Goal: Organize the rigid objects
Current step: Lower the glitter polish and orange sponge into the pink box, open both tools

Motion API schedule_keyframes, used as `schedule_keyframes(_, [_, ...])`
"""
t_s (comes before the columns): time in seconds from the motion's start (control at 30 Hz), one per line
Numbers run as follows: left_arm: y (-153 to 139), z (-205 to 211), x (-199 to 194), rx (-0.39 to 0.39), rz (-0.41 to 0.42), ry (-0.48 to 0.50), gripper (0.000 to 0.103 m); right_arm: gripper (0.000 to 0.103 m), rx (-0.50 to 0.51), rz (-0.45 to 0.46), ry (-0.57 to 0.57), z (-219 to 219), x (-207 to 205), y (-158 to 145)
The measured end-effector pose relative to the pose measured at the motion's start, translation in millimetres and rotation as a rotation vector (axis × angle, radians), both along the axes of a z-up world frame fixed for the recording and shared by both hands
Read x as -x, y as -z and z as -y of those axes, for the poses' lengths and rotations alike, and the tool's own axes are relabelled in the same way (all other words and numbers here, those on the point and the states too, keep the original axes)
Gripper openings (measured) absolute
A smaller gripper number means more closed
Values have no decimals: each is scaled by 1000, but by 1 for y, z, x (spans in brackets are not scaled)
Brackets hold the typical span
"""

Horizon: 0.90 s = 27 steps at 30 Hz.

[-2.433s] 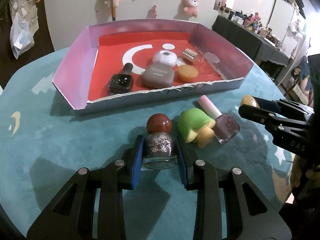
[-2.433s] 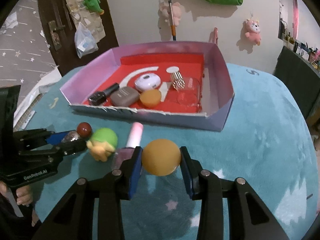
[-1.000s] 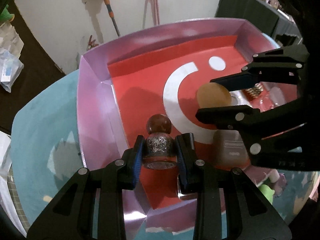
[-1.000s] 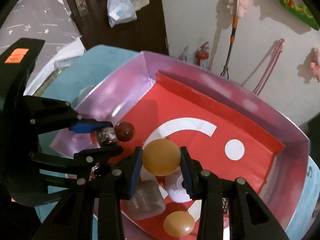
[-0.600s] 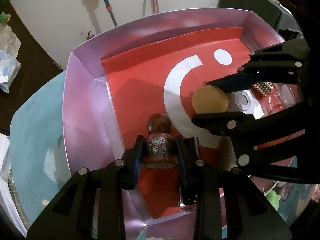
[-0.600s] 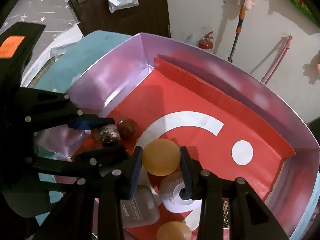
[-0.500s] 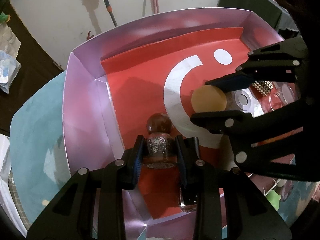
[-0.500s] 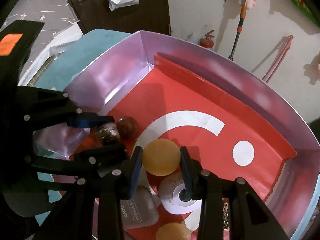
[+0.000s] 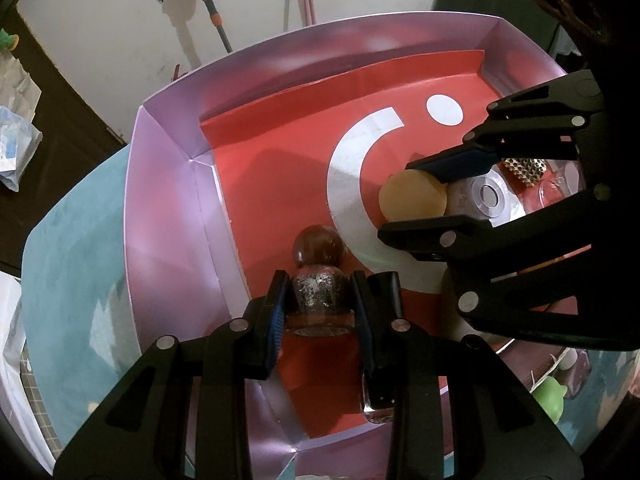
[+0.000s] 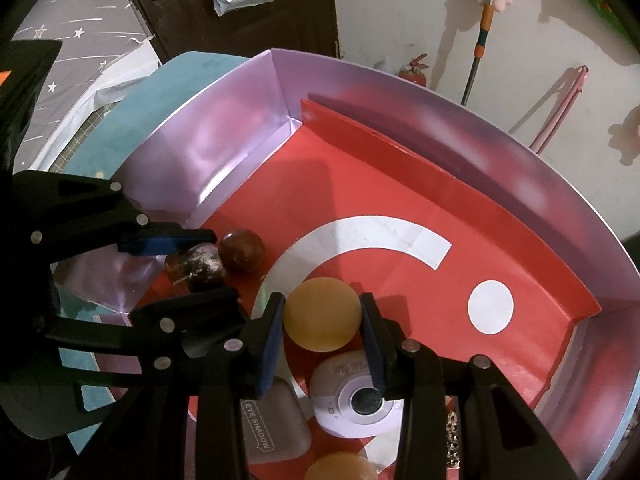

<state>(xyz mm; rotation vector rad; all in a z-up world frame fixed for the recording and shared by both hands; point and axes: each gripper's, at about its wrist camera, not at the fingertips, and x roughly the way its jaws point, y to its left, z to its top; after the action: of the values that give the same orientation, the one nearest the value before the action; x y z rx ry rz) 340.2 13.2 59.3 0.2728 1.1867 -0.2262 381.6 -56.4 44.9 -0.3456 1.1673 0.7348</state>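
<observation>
My left gripper [image 9: 320, 300] is shut on a glittery nail polish bottle [image 9: 319, 292] with a round brown cap, low over the red floor of the purple-walled box [image 9: 168, 208], near its left wall. My right gripper [image 10: 322, 316] is shut on an orange round puck [image 10: 322, 314] and holds it above the white ring mark inside the box [image 10: 240, 128]. The right gripper [image 9: 436, 196] with the puck [image 9: 412, 200] also shows in the left wrist view. The left gripper [image 10: 188, 268] and bottle [image 10: 204, 266] show at left in the right wrist view.
In the box lie a white round case [image 10: 356, 396], a grey eye shadow compact [image 10: 272, 428], another orange puck [image 10: 340, 466], a gold studded piece [image 9: 524, 168] and a black nail polish bottle [image 9: 378, 400]. A green toy [image 9: 552, 396] lies on the teal tablecloth [image 9: 68, 280] outside.
Both grippers carried their objects from the tablecloth into the box. In the last half second both have sunk slightly lower towards the red floor, still holding them.
</observation>
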Motion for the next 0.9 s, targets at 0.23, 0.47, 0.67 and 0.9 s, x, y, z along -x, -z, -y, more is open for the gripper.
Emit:
schedule_keyframes(0.23, [0, 1, 2, -2, 1, 6, 30, 40, 0, 0, 4, -1, 1, 0])
schedule_keyframes(0.47, [-1, 1, 1, -5, 1, 7, 30, 43, -5, -7, 3, -3, 0, 1])
schedule_keyframes(0.67, [-1, 3, 2, -13, 0, 8, 30, 46, -8, -12, 3, -3, -2, 0])
schedule_keyframes(0.9, [-5, 0, 0, -4, -1, 3, 30, 46, -19, -5, 13, 1, -1, -4])
